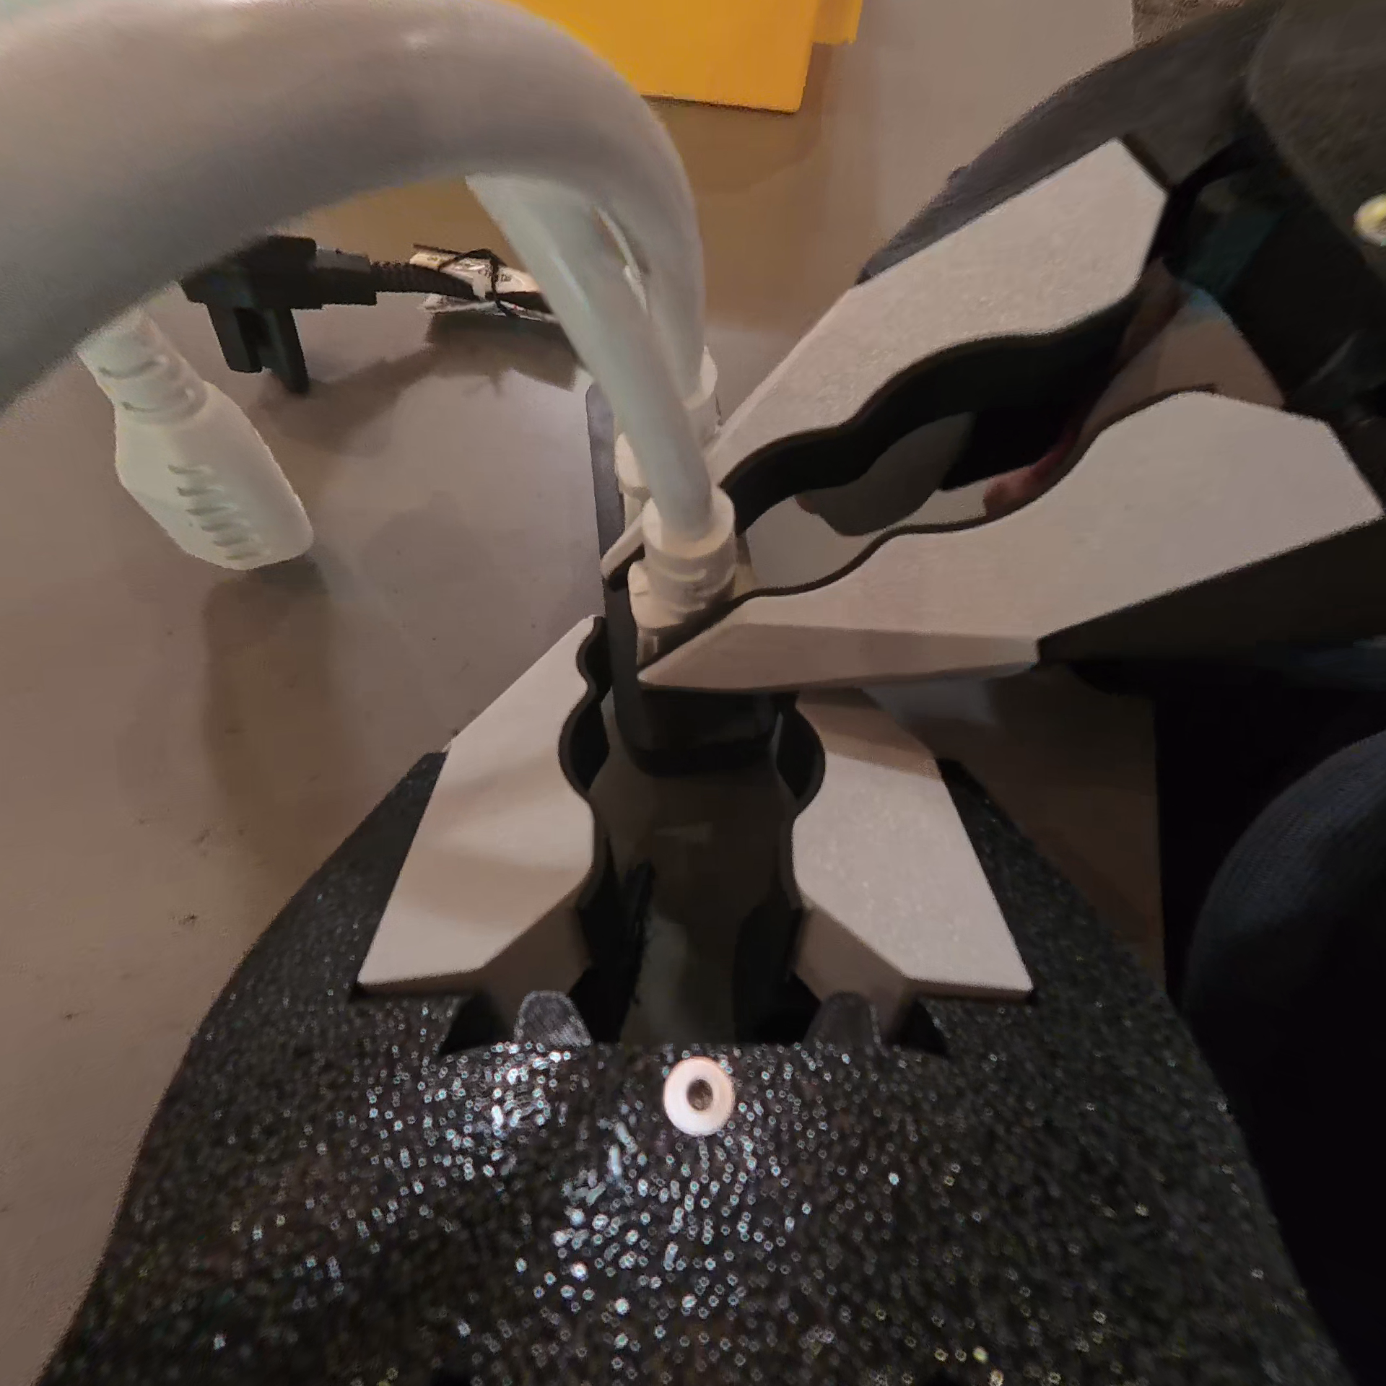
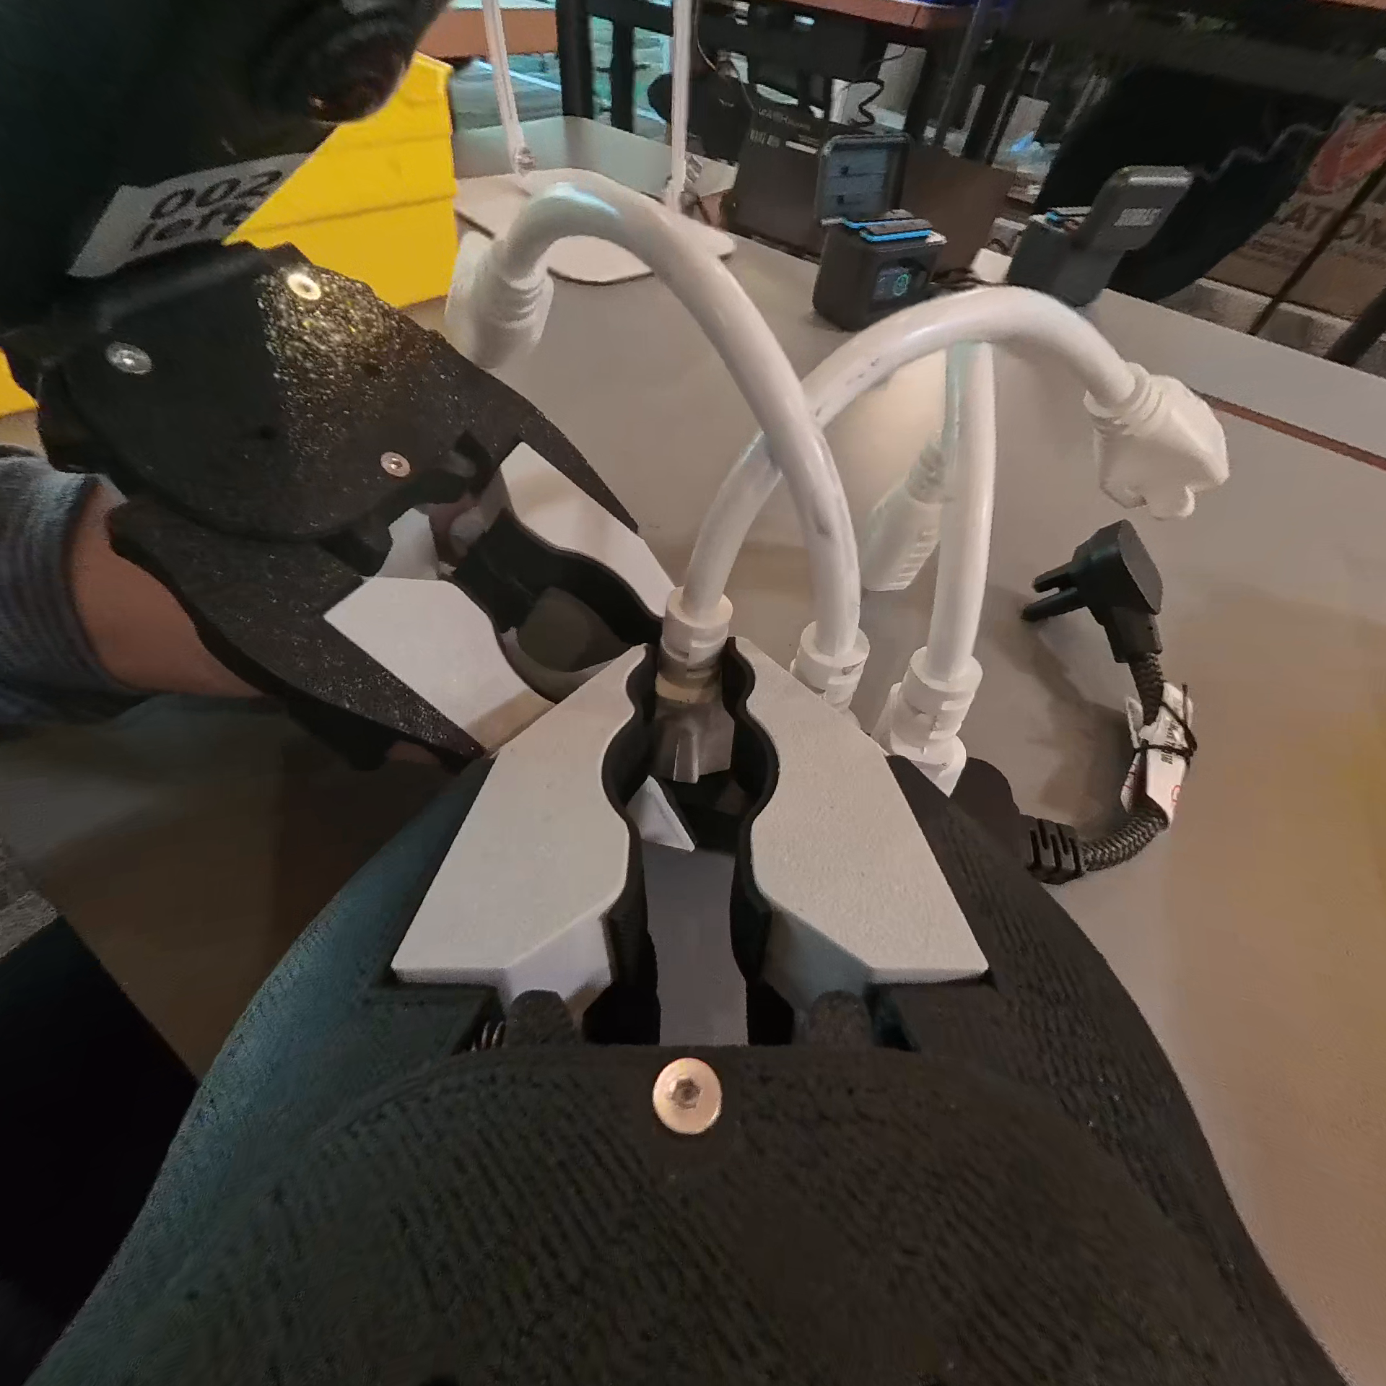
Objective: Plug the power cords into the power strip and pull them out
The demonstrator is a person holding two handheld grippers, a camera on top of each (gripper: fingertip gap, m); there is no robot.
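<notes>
Left wrist view: left gripper [image 1: 686, 720] with grey wavy-edged fingers [image 1: 495, 825] pinches a black power strip [image 1: 679, 724] near its top end. Right gripper [image 1: 679, 622] reaches in from the right, its fingers clamped on the ribbed white plug [image 1: 686, 570] of a white power cord [image 1: 600, 247] standing in the strip. A loose white plug [image 1: 210, 480] and a black angled plug [image 1: 255, 315] lie well apart on the grey worktop [image 1: 187, 750]; yellow bin [image 1: 720, 45] behind.

Right wrist view: right gripper [image 2: 690, 667] pressed onto the same white plug [image 2: 694, 630], just above the strip. Left gripper [image 2: 555, 630], held by a person's hand [image 2: 97, 600], comes in from the left. Two more white plugs [image 2: 926, 705] sit just right, cords arching up. Black plug [image 2: 1110, 577] with braided cable [image 2: 1110, 832] on the worktop [image 2: 1237, 975].
</notes>
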